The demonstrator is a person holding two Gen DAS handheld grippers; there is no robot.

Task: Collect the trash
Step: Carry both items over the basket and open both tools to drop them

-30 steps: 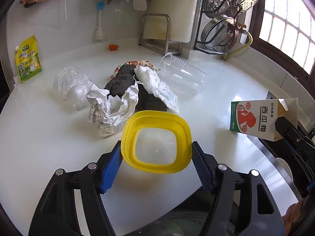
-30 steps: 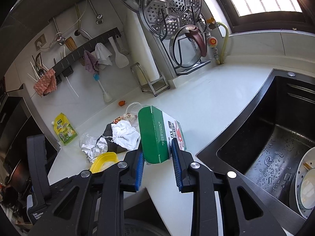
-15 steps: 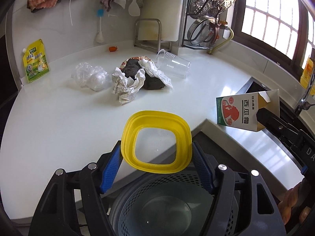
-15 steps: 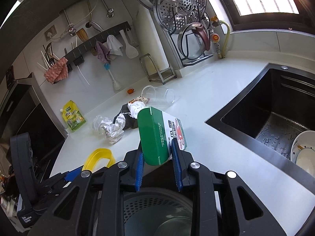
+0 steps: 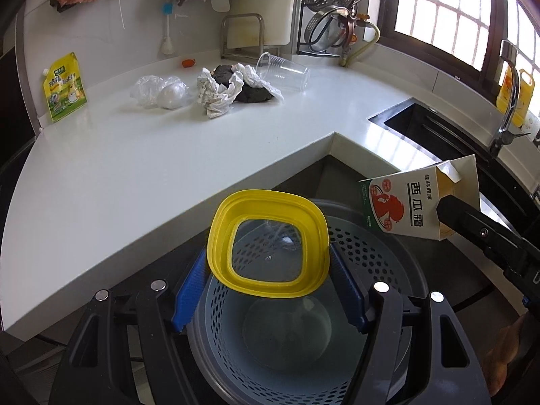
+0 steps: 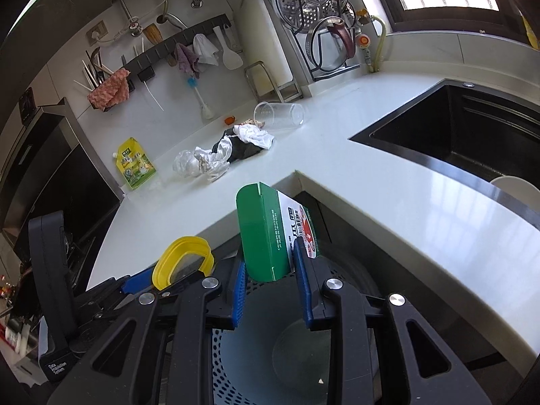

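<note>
My left gripper (image 5: 268, 271) is shut on a yellow-rimmed clear lid (image 5: 222, 236) and holds it over a grey perforated trash bin (image 5: 354, 246) below the counter edge. My right gripper (image 6: 270, 271) is shut on a green and white carton (image 6: 266, 226), tilted above the same bin (image 6: 233, 347). The carton (image 5: 418, 202) also shows in the left wrist view at the right, and the lid (image 6: 182, 260) in the right wrist view at the left. Crumpled paper (image 5: 216, 94), a dark cloth (image 5: 253, 92), a plastic bag (image 5: 158, 91) and a clear cup (image 5: 283, 72) lie on the counter (image 5: 135, 168).
A yellow pouch (image 5: 64, 87) leans on the back wall. A small orange item (image 5: 189, 62) lies near it. A black sink (image 6: 455, 135) with a white dish is to the right, with a faucet (image 5: 509, 94). A dish rack (image 5: 341, 10) stands at the back.
Both grippers have drawn back from the counter and come over the trash bin, still holding the lid and the carton. The counter trash has not moved.
</note>
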